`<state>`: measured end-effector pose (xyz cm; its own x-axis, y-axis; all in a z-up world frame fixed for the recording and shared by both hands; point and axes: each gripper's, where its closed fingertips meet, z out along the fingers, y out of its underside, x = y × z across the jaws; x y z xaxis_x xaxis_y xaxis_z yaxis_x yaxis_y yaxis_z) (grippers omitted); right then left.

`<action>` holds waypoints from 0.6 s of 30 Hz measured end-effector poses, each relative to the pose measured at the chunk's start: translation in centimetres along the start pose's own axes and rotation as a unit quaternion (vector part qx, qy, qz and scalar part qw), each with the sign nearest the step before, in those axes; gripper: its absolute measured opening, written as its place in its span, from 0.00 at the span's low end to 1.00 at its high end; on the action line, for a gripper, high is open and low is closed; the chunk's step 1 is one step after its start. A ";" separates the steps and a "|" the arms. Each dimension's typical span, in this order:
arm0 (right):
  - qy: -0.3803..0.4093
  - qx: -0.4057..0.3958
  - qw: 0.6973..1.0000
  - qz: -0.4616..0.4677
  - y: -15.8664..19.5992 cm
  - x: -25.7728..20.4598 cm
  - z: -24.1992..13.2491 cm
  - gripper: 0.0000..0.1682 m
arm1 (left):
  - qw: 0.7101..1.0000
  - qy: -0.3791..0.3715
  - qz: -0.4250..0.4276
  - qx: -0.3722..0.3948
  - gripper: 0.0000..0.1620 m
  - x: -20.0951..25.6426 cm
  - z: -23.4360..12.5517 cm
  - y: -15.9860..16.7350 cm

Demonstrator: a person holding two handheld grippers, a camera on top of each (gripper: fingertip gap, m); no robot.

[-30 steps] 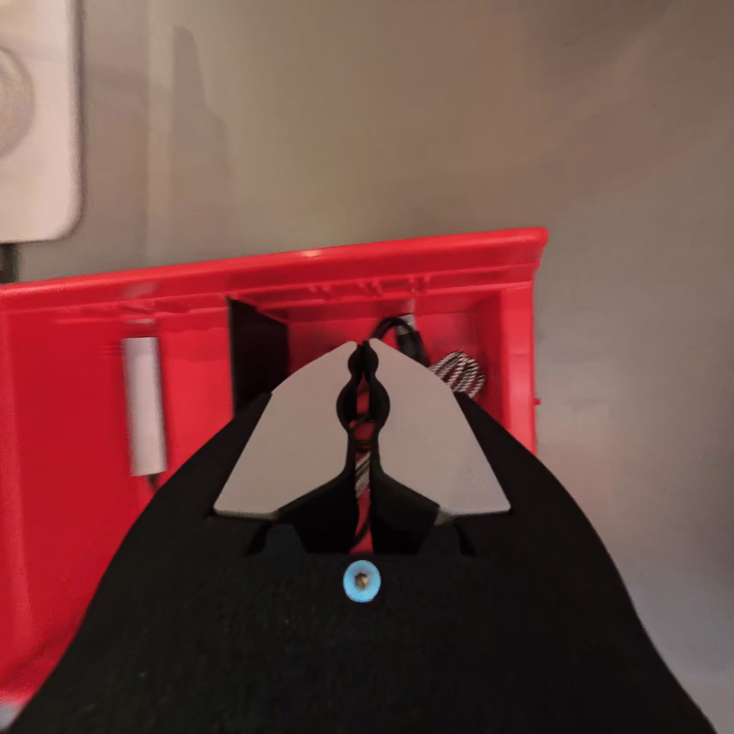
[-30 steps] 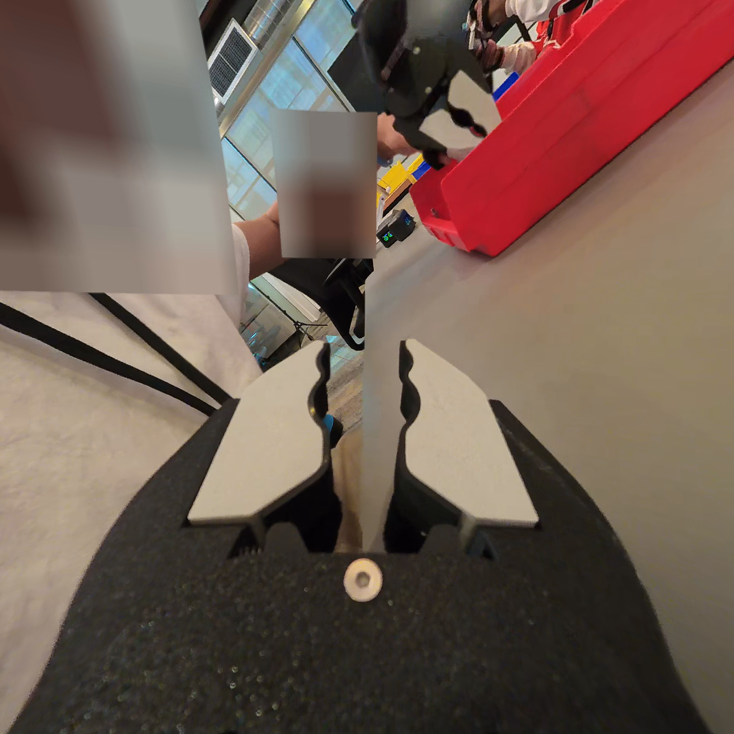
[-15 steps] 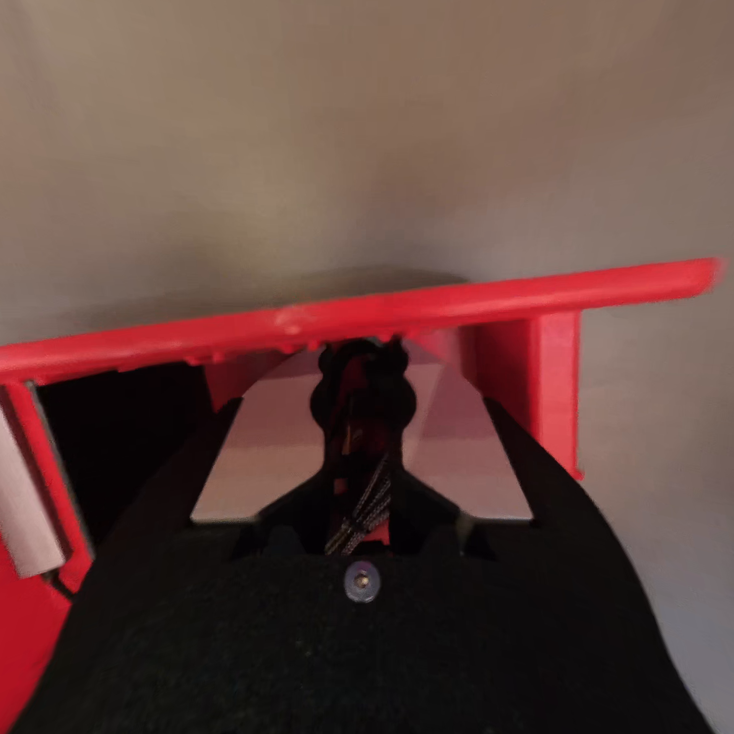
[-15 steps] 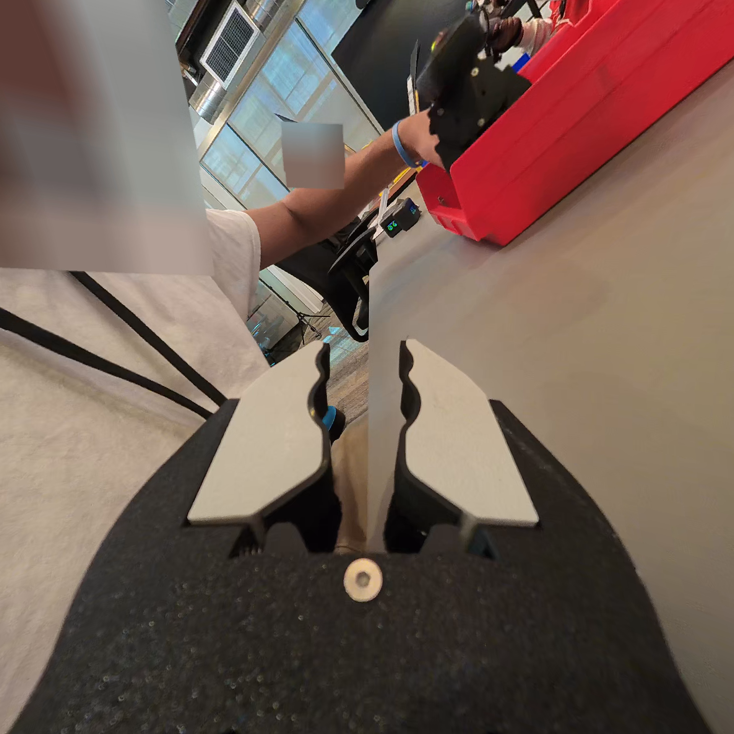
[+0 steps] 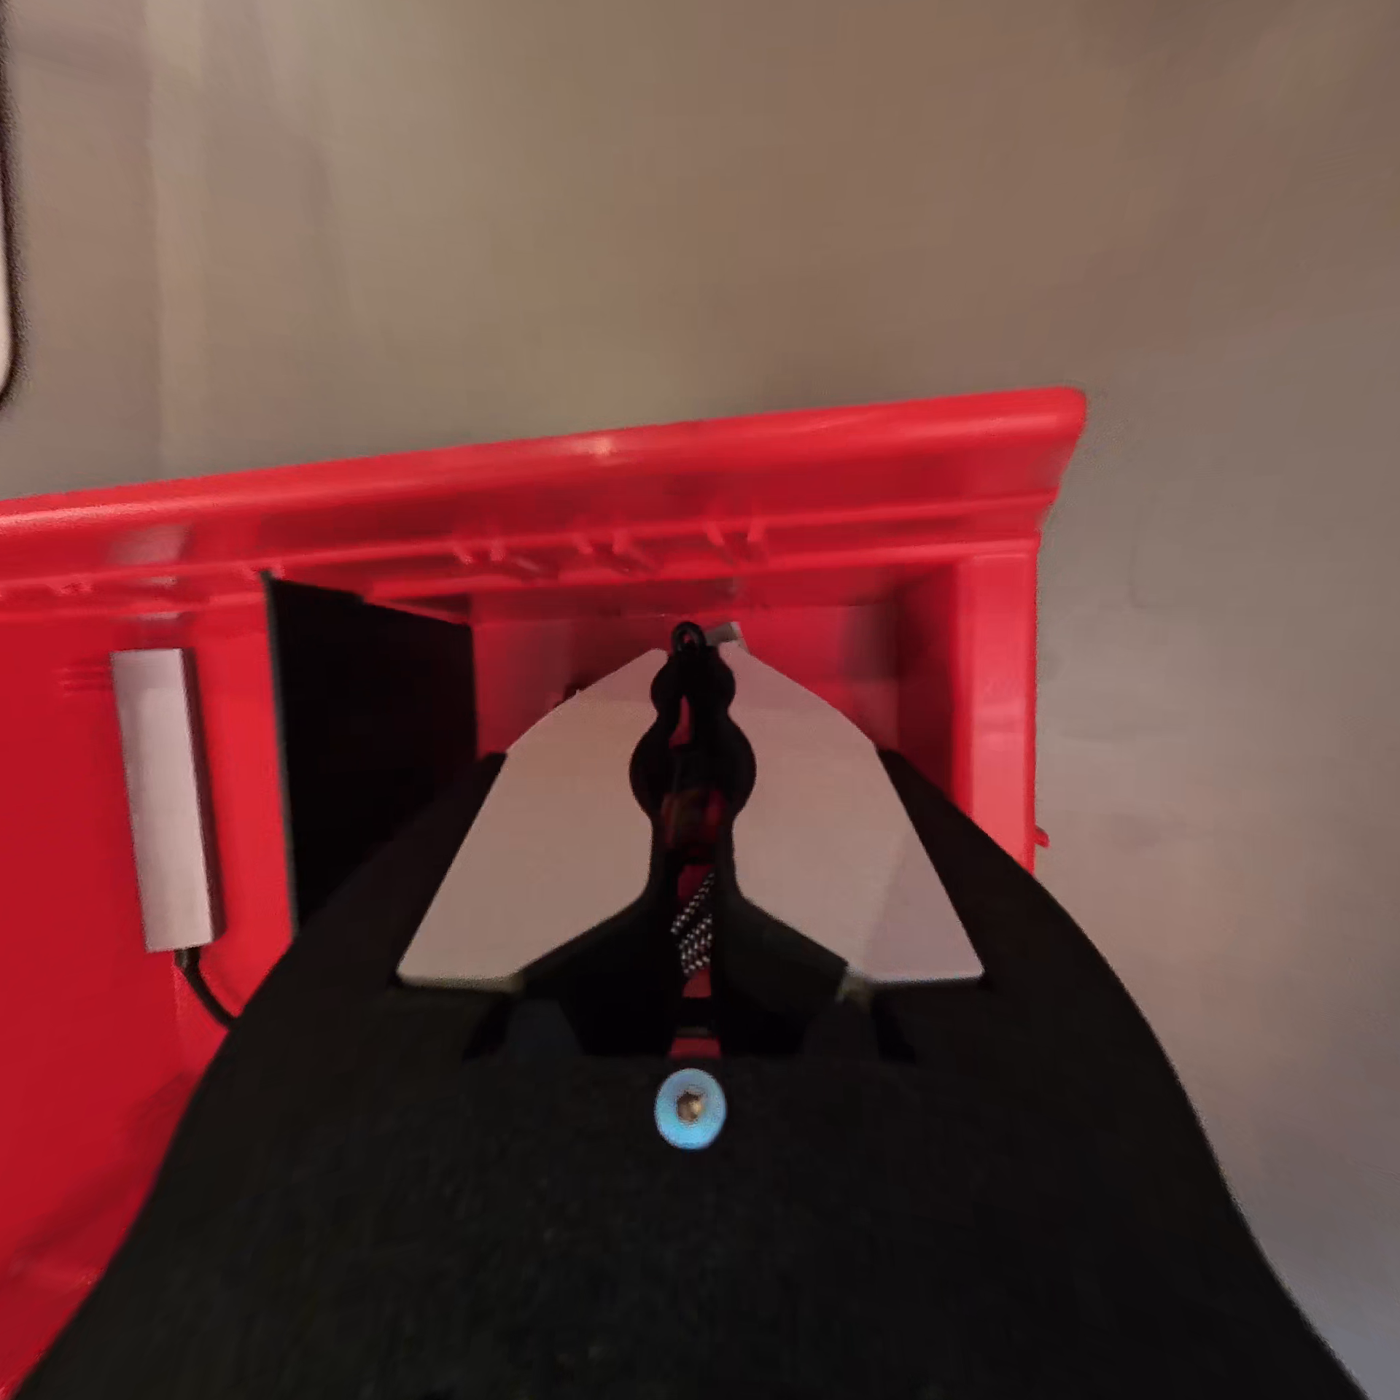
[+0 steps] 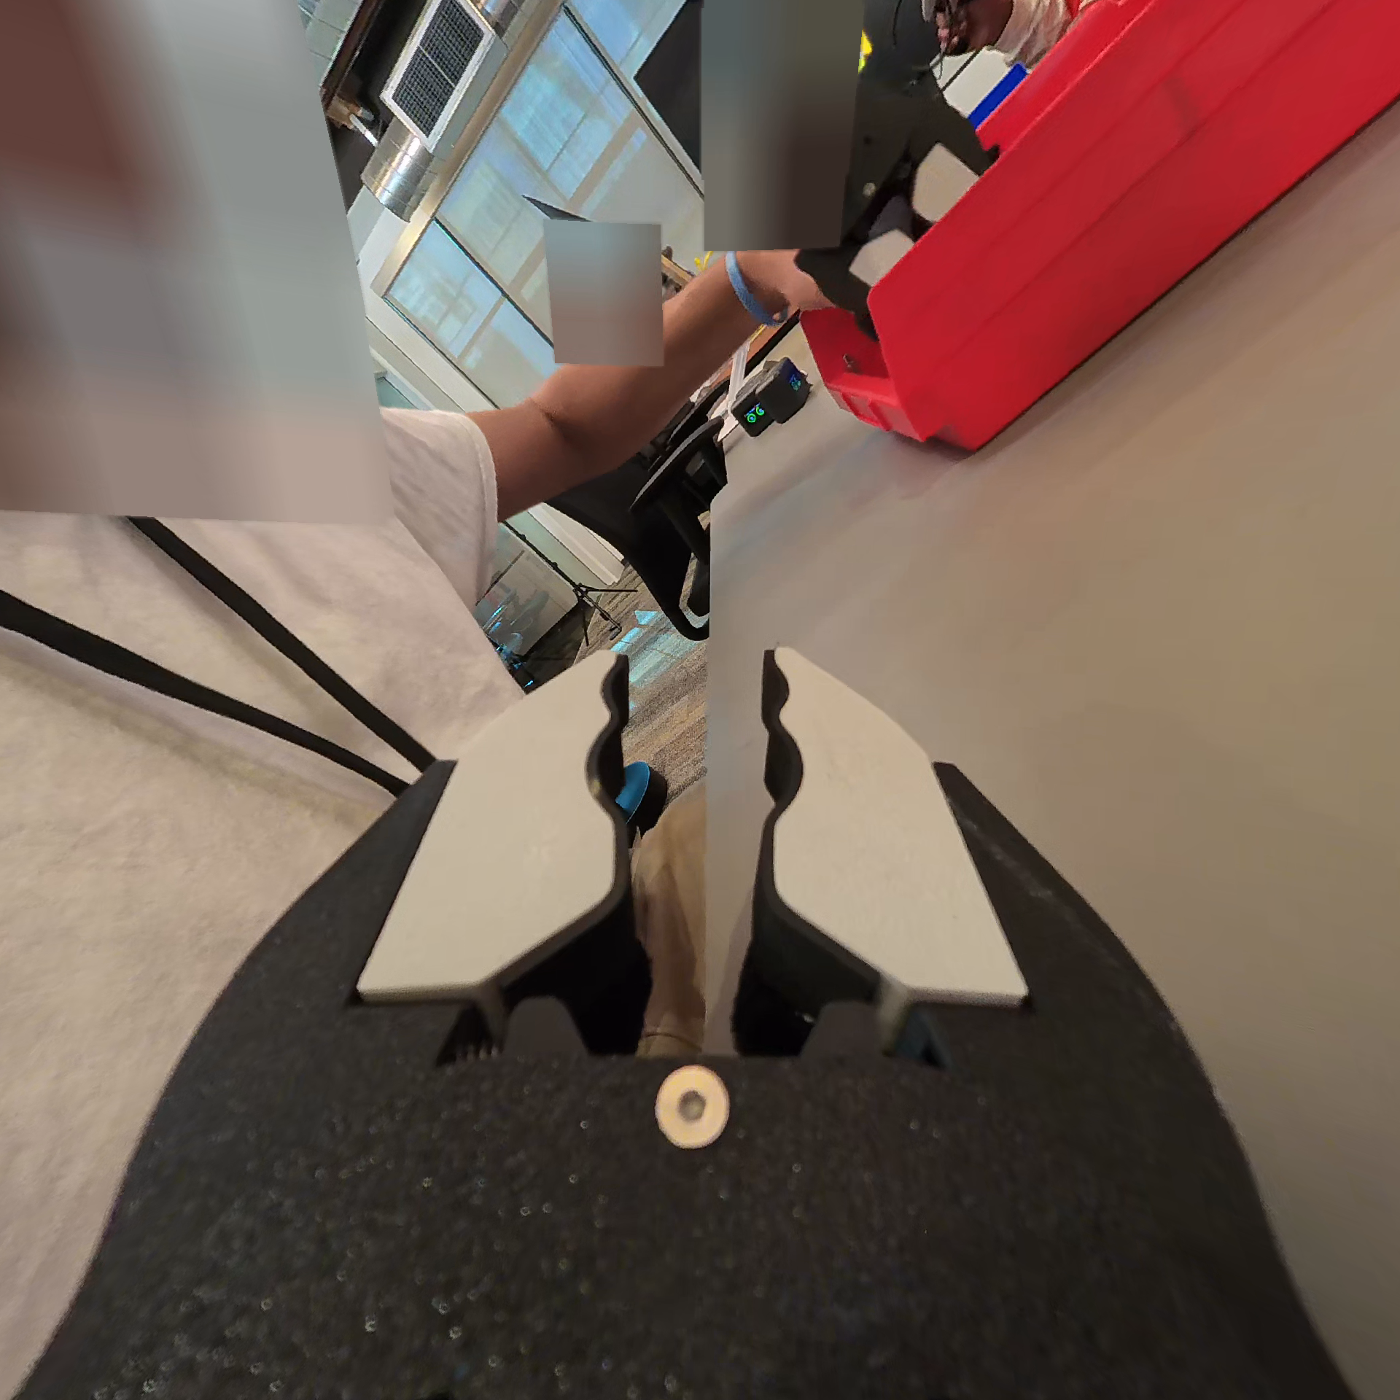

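On the grey table (image 6: 1098, 644), a red bin (image 5: 530, 492) is entered by the left gripper (image 5: 701, 659), closed on a half-hidden braided cable (image 5: 695, 920); nearer the windows (image 6: 530, 189), the right gripper (image 6: 693, 667) is parted, empty.

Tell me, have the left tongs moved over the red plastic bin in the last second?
Yes. The left tongs dipped toward the red plastic bin's far rim, then pulled back, ending close to their earlier spot.
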<state>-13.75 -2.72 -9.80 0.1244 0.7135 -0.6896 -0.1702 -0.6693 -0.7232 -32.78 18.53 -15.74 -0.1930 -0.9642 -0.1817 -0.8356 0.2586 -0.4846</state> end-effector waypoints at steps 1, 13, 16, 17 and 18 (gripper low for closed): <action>0.000 0.001 1.000 -0.001 0.0 -0.1 0.0 0.19 | 1.000 -0.011 -0.006 0.011 0.04 -0.3 -0.6 -0.3; -0.009 0.007 1.000 -0.007 0.1 -1.3 -0.3 0.19 | 0.934 -0.209 -0.166 0.238 0.03 -8.8 -13.0 -3.6; -0.013 0.009 1.000 -0.006 0.1 -1.5 -0.3 0.19 | 0.904 -0.230 -0.193 0.303 0.03 -9.9 -16.2 -5.0; -0.012 0.009 1.000 -0.007 0.1 -1.5 -0.4 0.19 | 0.897 -0.237 -0.194 0.318 0.03 -10.0 -17.1 -5.7; -0.011 0.008 1.000 -0.008 0.1 -1.5 -0.4 0.19 | 0.891 -0.243 -0.193 0.331 0.03 -10.1 -18.0 -6.5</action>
<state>-13.56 -4.01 -8.86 0.1065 0.7282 -0.6771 -0.1847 -0.6546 -0.7331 -34.66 25.57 4.63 0.4225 -0.8916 -0.1628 -0.2741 0.0455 -0.9606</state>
